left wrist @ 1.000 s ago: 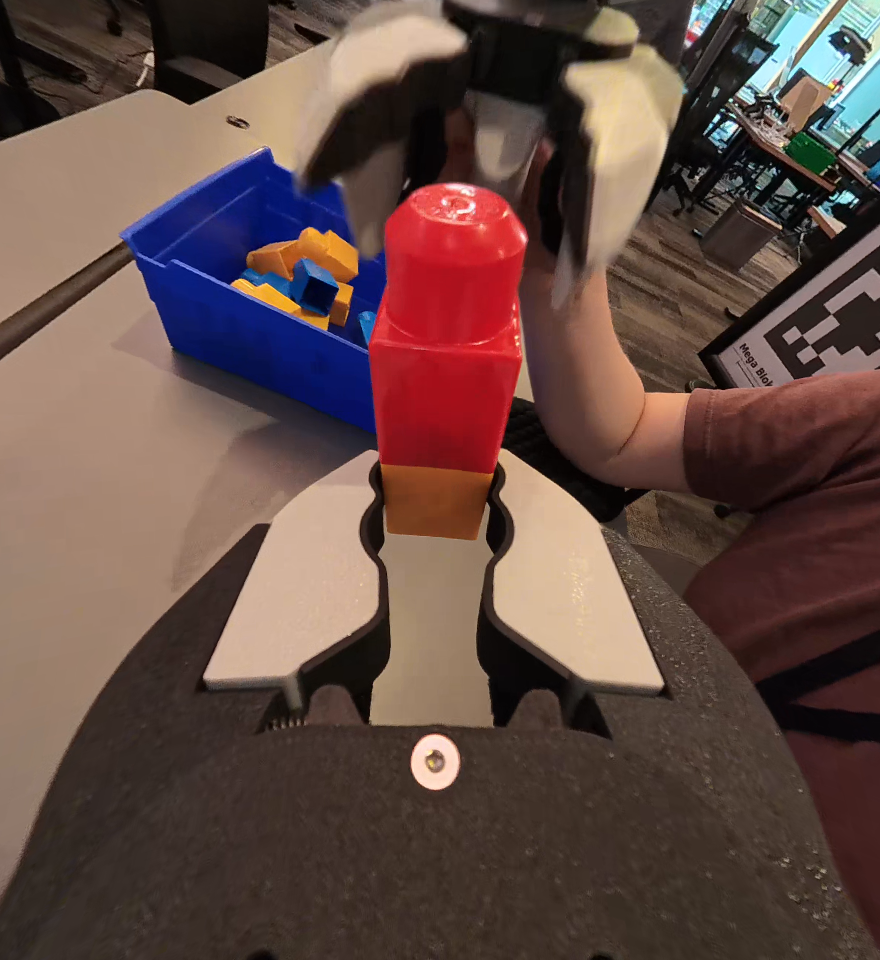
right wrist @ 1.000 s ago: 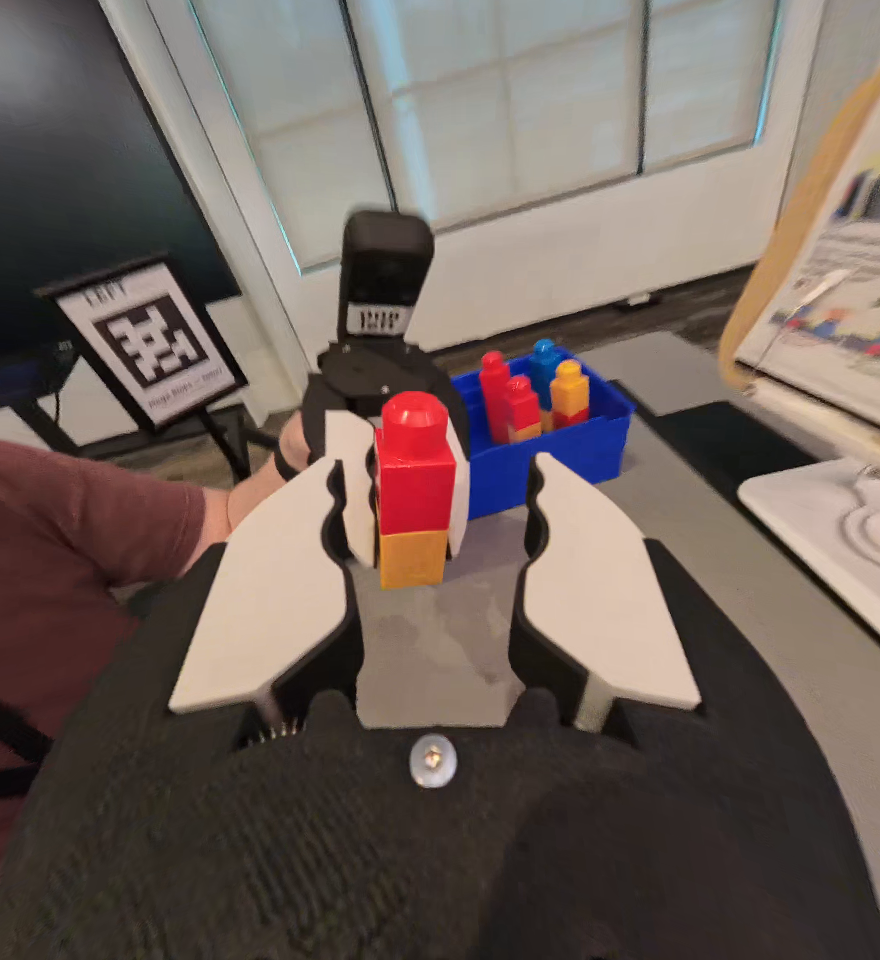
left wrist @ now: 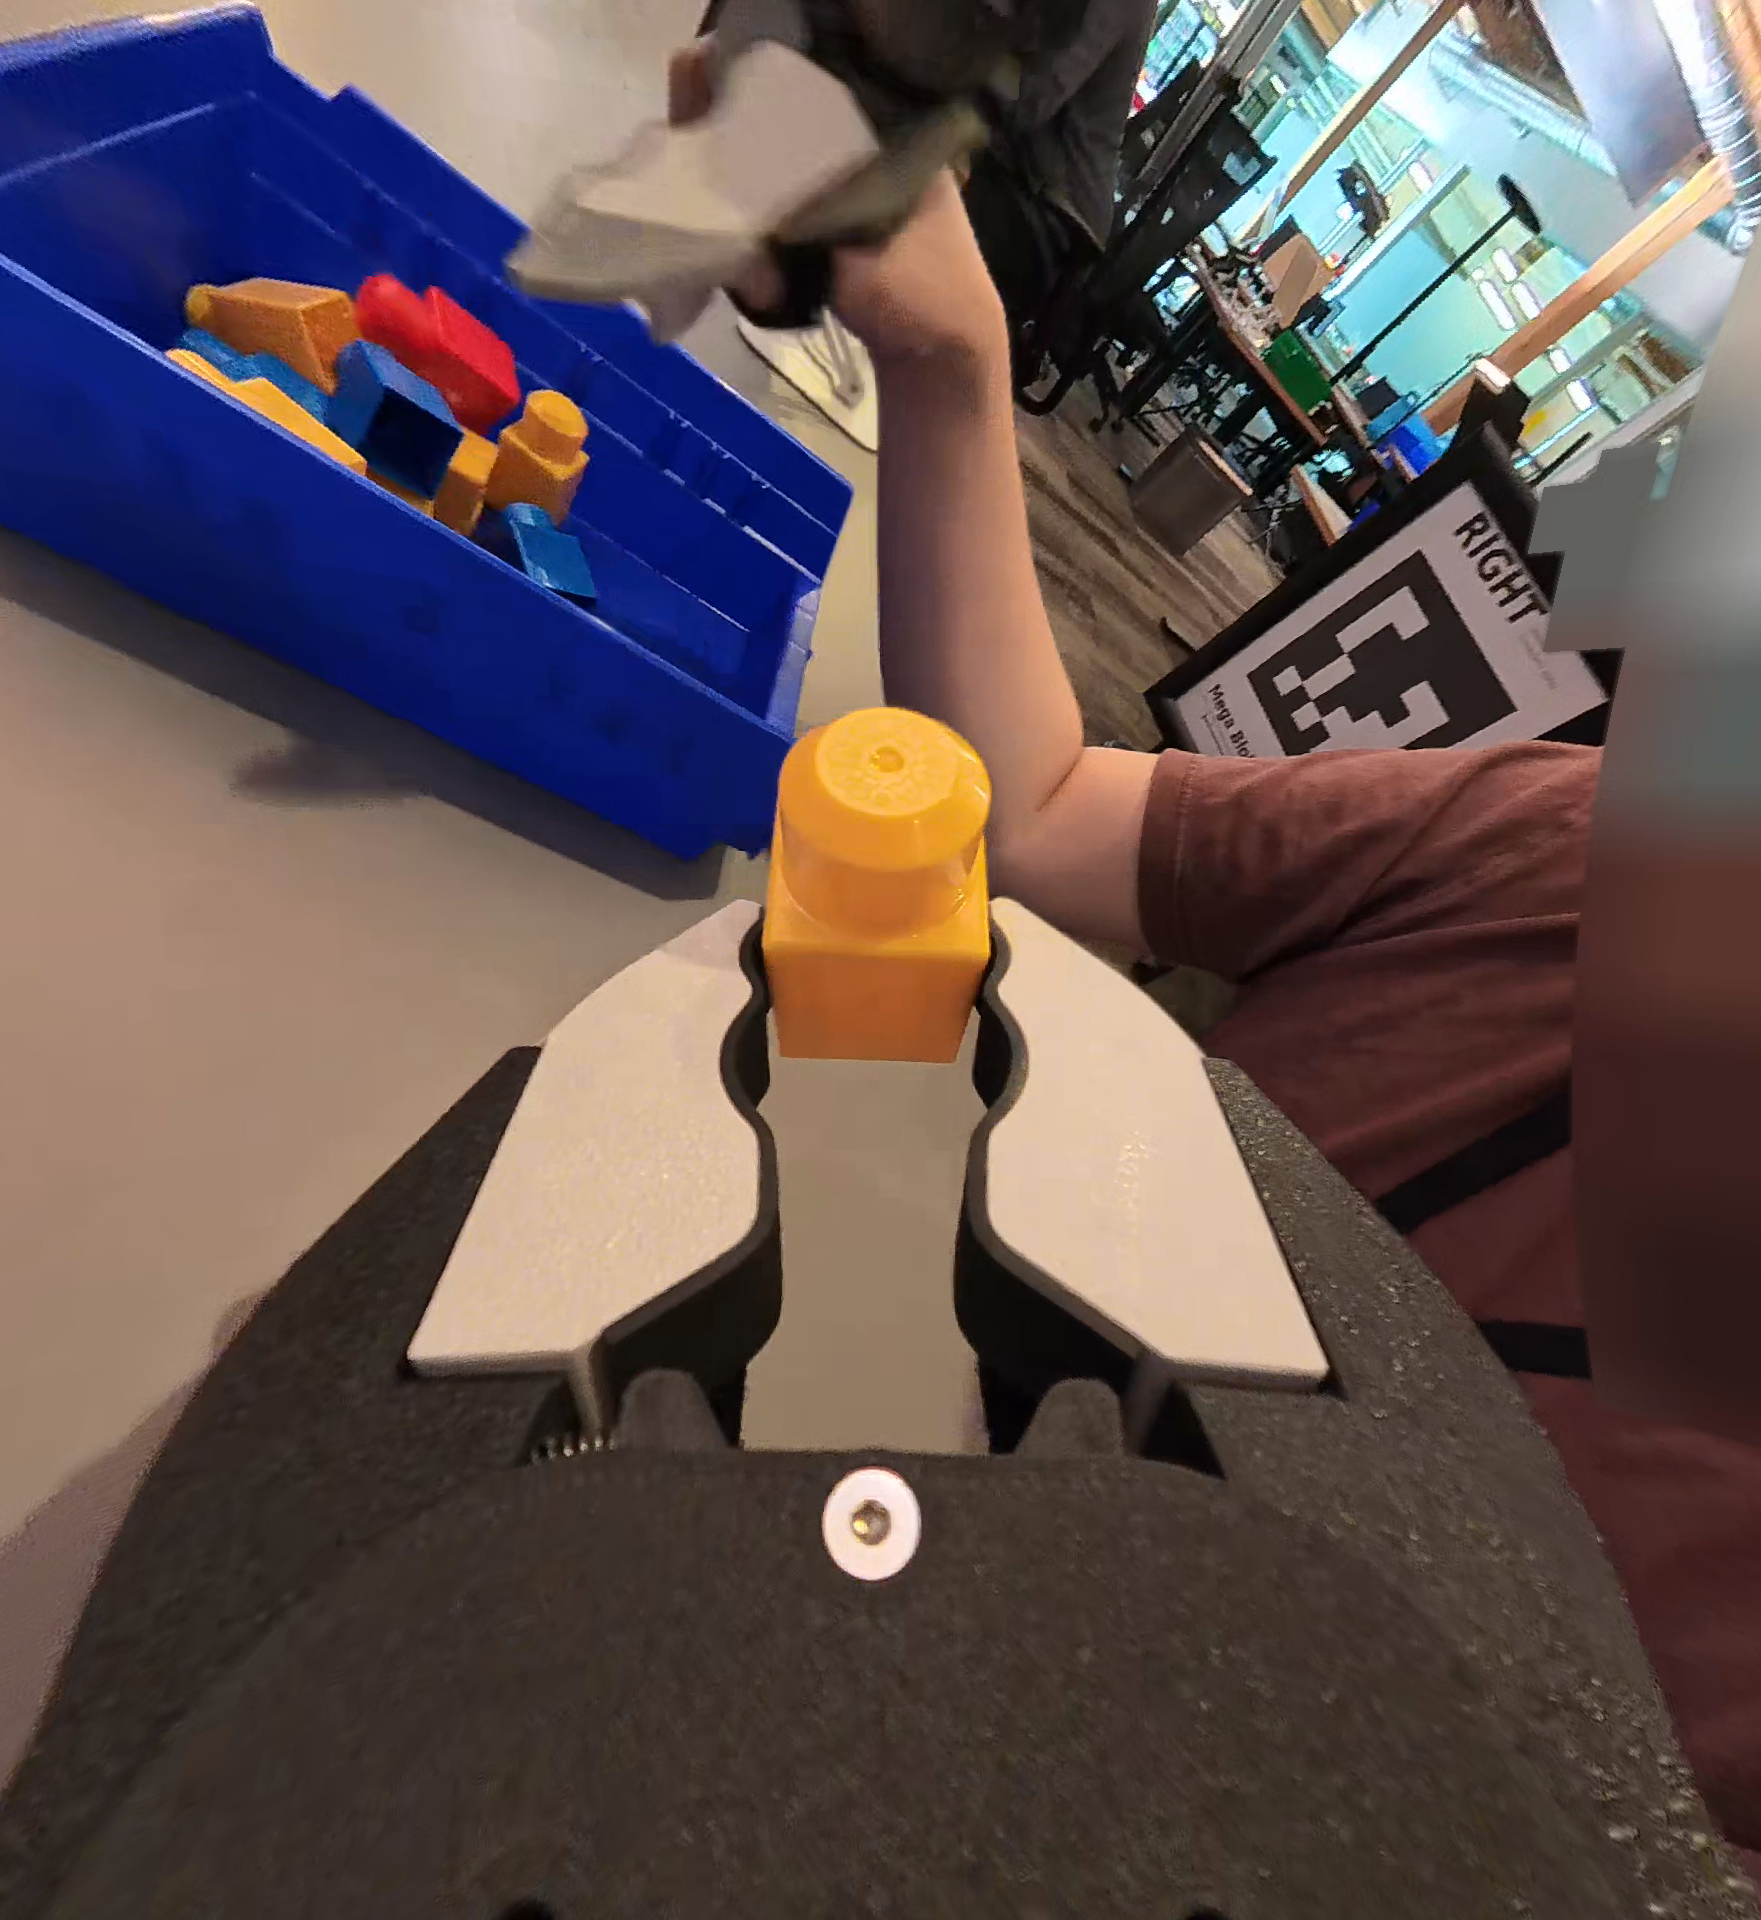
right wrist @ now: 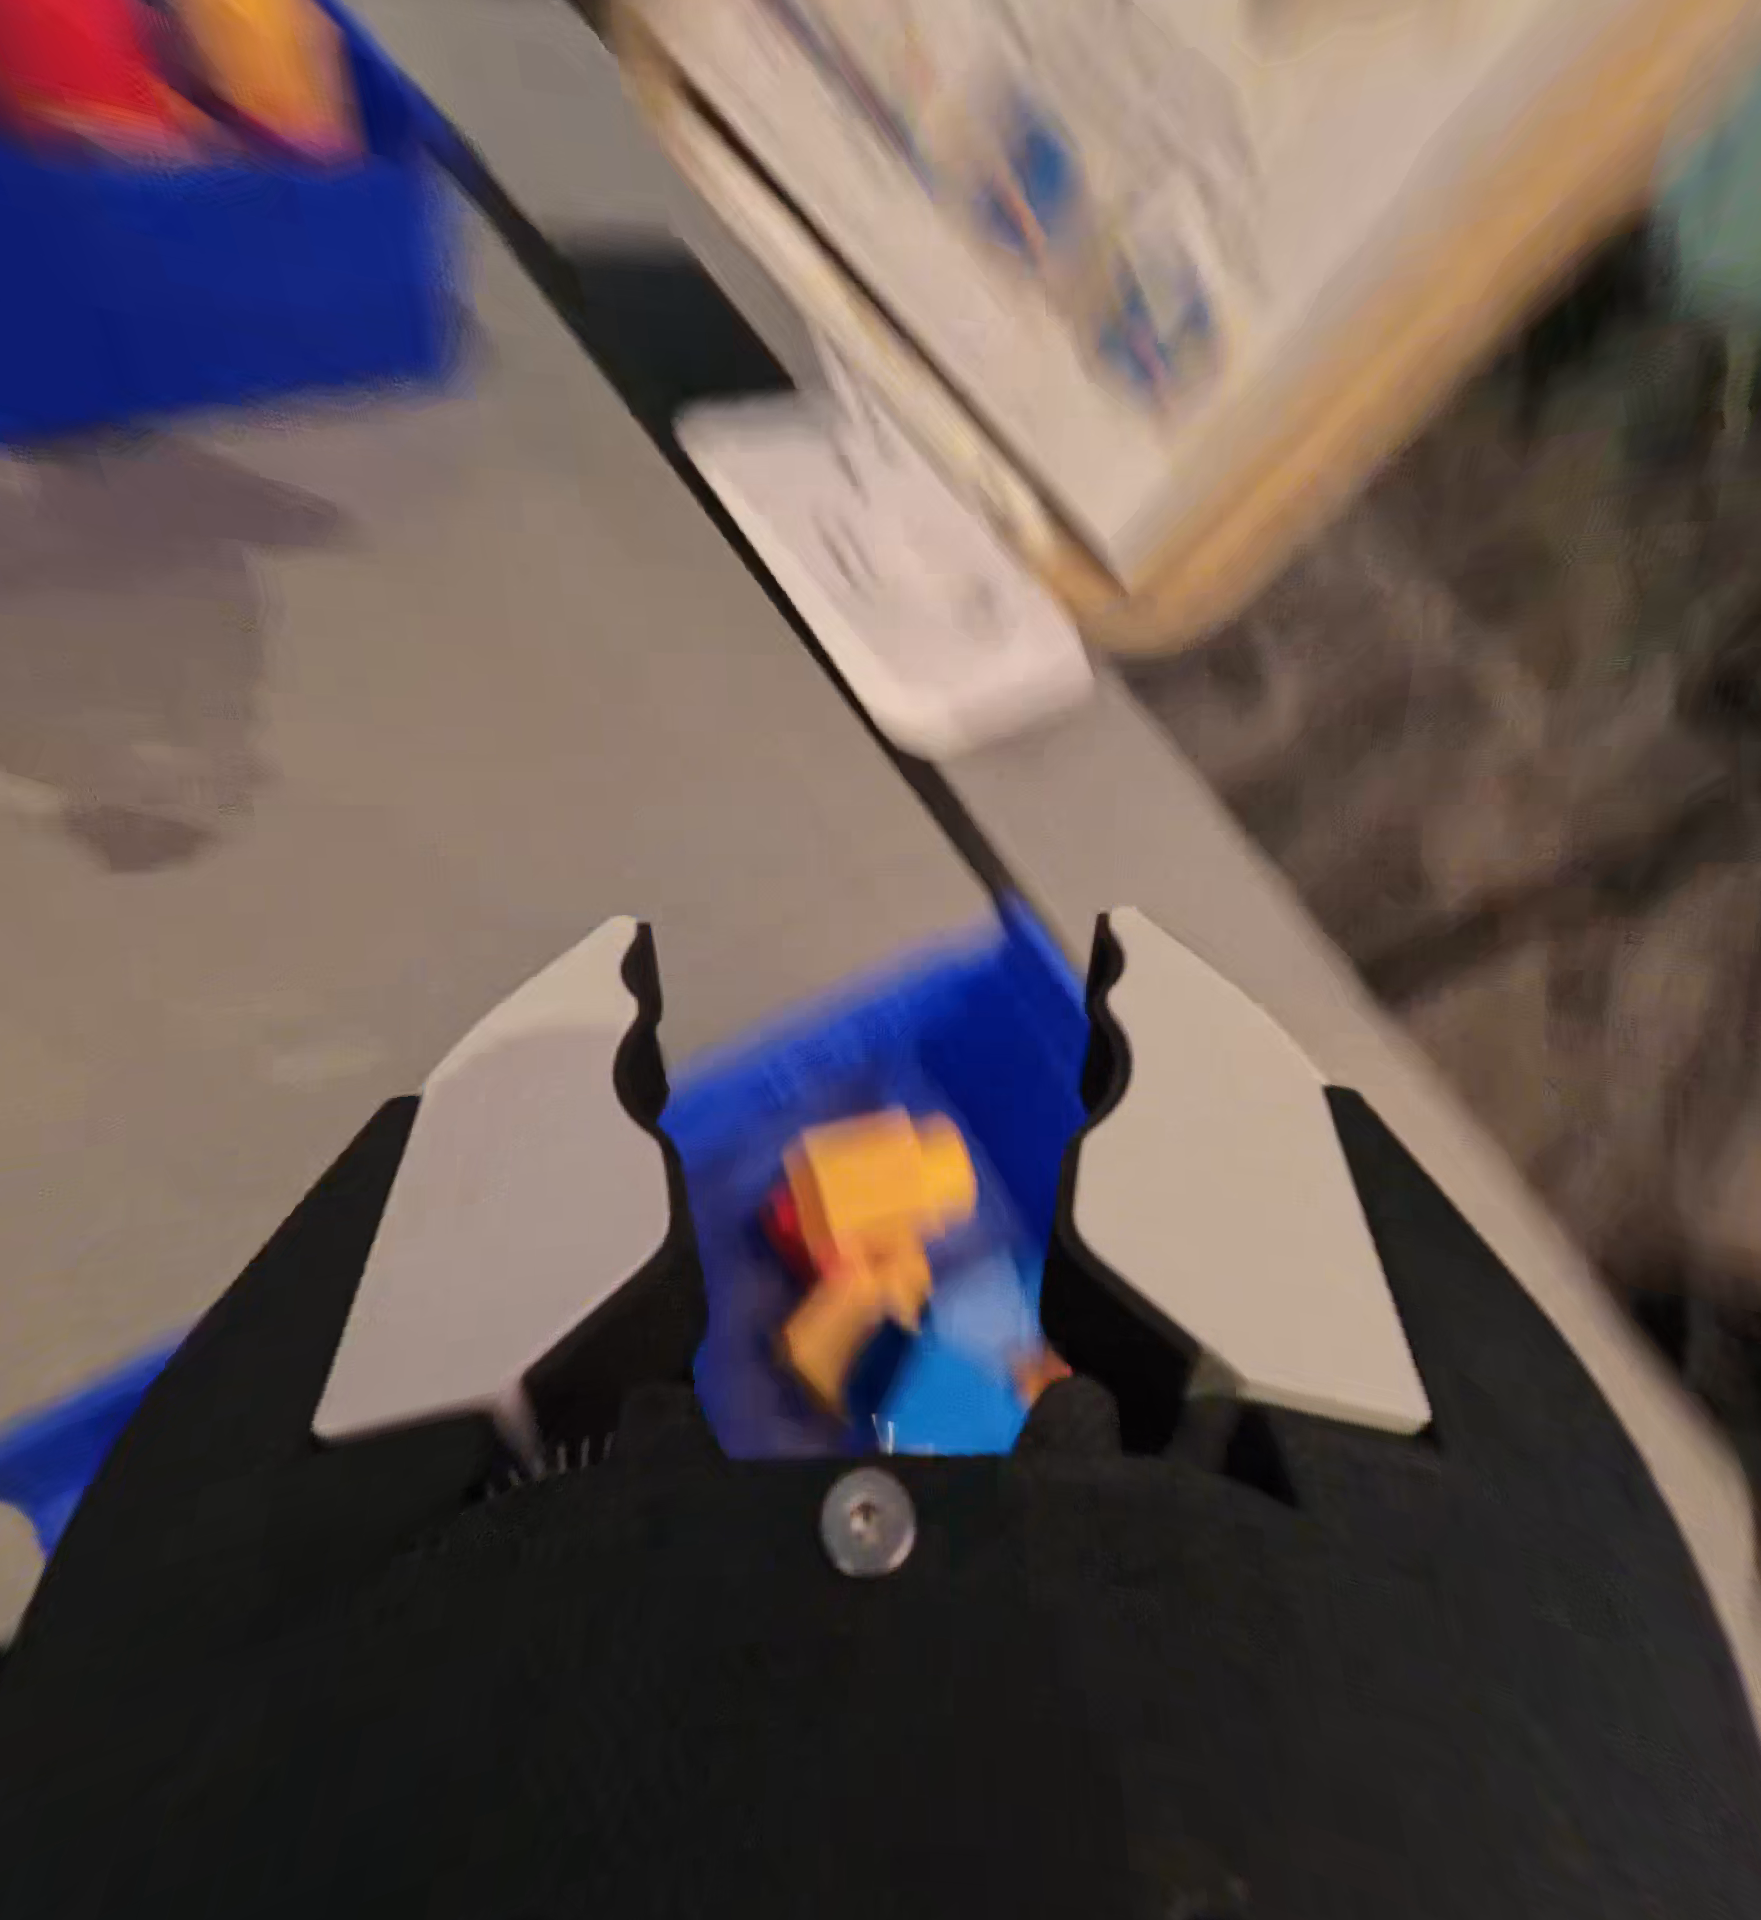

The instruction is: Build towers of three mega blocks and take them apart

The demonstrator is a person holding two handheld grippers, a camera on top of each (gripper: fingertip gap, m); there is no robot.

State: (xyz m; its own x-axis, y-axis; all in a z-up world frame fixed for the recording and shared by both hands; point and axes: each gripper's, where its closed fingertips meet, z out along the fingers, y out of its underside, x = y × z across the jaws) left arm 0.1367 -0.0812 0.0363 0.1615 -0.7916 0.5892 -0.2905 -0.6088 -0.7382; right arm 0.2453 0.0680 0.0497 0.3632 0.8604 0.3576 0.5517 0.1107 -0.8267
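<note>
A grey table point(left wrist: 180, 1039) carries a blue bin point(left wrist: 336, 582) of blocks. The left gripper point(left wrist: 876, 977) clamps an orange block point(left wrist: 871, 935); the right gripper point(right wrist: 876, 997) gapes bare above the bin, a blurred office behind.

An orange block point(left wrist: 874, 914) stands upright, its round stud on top, clamped by its square base between the left tool's point(left wrist: 874, 971) pads. Loose orange, blue and red blocks point(left wrist: 408, 410) lie jumbled in a blue bin point(left wrist: 356, 582) on the worktop point(left wrist: 180, 987).
</note>
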